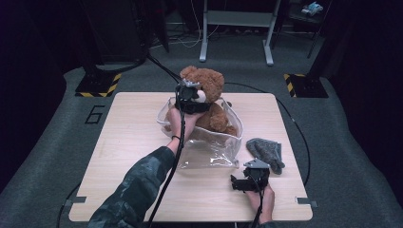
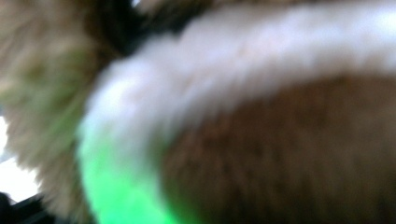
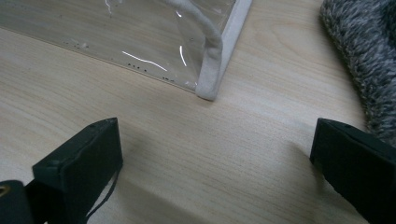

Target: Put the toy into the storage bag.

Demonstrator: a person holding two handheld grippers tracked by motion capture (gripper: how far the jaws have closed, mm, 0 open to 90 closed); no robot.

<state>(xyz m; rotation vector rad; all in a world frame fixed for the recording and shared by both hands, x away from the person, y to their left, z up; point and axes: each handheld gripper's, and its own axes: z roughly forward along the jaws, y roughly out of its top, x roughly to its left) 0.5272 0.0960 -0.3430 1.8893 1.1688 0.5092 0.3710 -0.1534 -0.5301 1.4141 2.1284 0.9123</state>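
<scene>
Left tongs (image 1: 188, 92) sit pressed against the teddy (image 1: 205, 90) at the far edge of the tabletop; whether they grip it I cannot tell. Teddy stands half inside the clear bag (image 1: 209, 142), mid-table. Right tongs (image 1: 244, 183) rest near the front right corner, jaws wide apart, empty, beside a grey mitten (image 1: 266, 152).

The teddy bear (image 1: 207, 95) fills the mouth of the clear bag (image 1: 209, 142) near the table's (image 1: 133, 156) far edge, blocking entry. A grey knitted cloth (image 1: 266, 153) crowds the right edge. The left half and near edge lie open.
</scene>
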